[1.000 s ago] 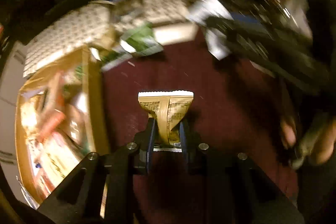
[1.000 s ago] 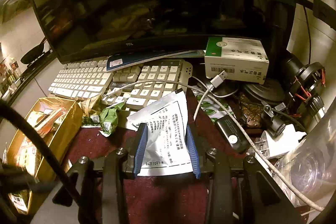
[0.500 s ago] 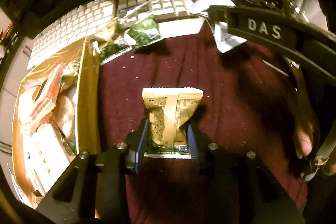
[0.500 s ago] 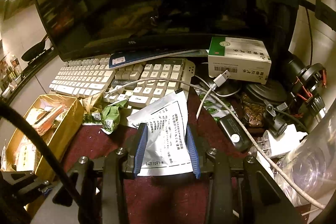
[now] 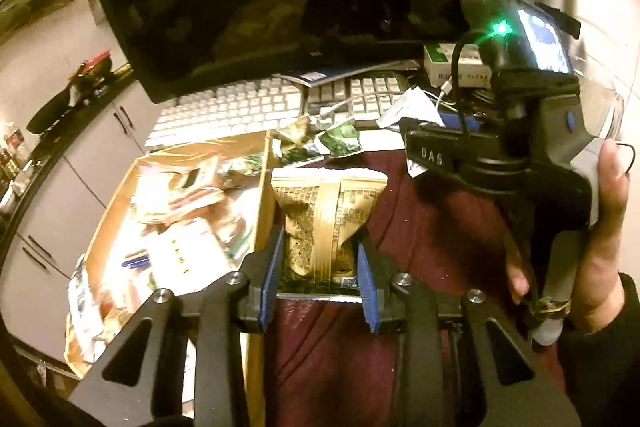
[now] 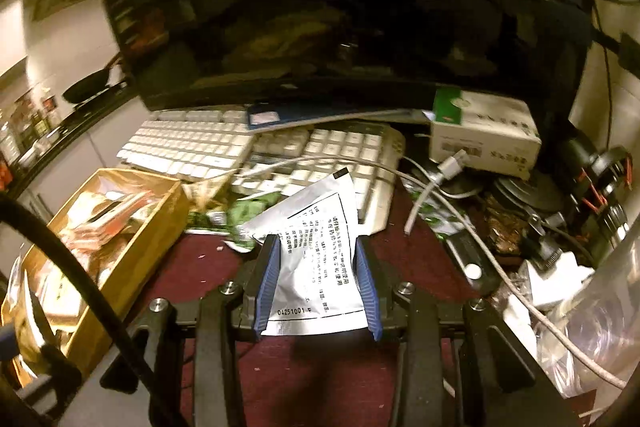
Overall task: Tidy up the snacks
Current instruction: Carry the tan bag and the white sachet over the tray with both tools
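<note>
Because both are light, crinkly and soft, the left gripper (image 5: 319, 273) pinches the gold snack packet (image 5: 325, 223) low — the right gripper (image 6: 318, 281) clamps the silver sachet (image 6: 316, 267) likewise.

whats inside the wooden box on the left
The wooden box holds a loose pile of snack packets, mostly white and orange wrappers. The bottom of the box and any packets lower down are covered by the pile.

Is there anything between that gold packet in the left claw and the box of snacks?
Only the box's own side wall. The left gripper is shut on the gold packet, which sits right beside the wall of the cardboard box. The packet looks level with or above the rim, so a short move over the wall should clear it.
</note>
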### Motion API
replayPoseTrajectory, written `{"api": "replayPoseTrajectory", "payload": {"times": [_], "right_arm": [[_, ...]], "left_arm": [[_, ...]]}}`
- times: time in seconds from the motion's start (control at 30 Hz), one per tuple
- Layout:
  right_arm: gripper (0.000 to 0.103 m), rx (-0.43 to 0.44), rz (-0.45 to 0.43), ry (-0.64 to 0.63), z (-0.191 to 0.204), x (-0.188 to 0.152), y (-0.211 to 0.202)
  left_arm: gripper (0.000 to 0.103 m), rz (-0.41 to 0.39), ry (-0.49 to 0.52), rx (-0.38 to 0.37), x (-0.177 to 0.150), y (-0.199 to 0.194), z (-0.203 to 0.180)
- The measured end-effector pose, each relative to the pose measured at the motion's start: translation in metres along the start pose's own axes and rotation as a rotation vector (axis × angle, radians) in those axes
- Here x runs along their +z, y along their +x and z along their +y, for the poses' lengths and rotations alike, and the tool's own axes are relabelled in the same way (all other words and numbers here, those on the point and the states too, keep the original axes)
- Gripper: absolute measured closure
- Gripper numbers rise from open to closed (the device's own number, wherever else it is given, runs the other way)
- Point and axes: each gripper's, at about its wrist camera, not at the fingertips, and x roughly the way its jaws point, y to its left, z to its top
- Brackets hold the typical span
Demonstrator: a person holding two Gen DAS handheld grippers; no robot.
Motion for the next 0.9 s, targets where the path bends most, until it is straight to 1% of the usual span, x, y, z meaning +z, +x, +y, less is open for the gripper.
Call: {"api": "replayPoseTrajectory", "payload": {"times": [0.2, 0.43, 0.5, 0.67, 0.73, 0.83, 0.87, 0.9], "right_arm": [[0.065, 0.022, 0.000, -0.030, 0.008, -0.001, 0.001], [0.064, 0.020, -0.031, -0.027, 0.008, -0.002, -0.005], [0.064, 0.039, -0.041, -0.034, 0.010, -0.002, -0.007], [0.065, 0.067, -0.051, -0.075, 0.022, -0.002, -0.014], [0.065, 0.126, -0.019, -0.074, 0.030, 0.000, -0.015], [0.065, 0.218, 0.007, -0.062, 0.046, 0.002, -0.023], [0.065, 0.248, 0.017, -0.071, 0.058, 0.003, -0.025], [0.065, 0.258, 0.025, -0.078, 0.067, 0.003, -0.026]], "left_arm": [[0.067, -0.013, -0.023, 0.024, -0.005, -0.012, 0.006], [0.067, -0.026, -0.035, 0.064, -0.006, -0.012, 0.014], [0.067, -0.028, -0.055, 0.063, -0.007, -0.014, 0.023], [0.067, -0.002, -0.151, 0.074, -0.006, -0.008, 0.067], [0.067, 0.014, -0.200, 0.084, -0.006, -0.002, 0.091], [0.067, 0.026, -0.251, 0.140, -0.012, 0.008, 0.128], [0.067, 0.035, -0.270, 0.155, -0.015, 0.012, 0.139], [0.067, 0.045, -0.293, 0.165, -0.017, 0.017, 0.151]]}}
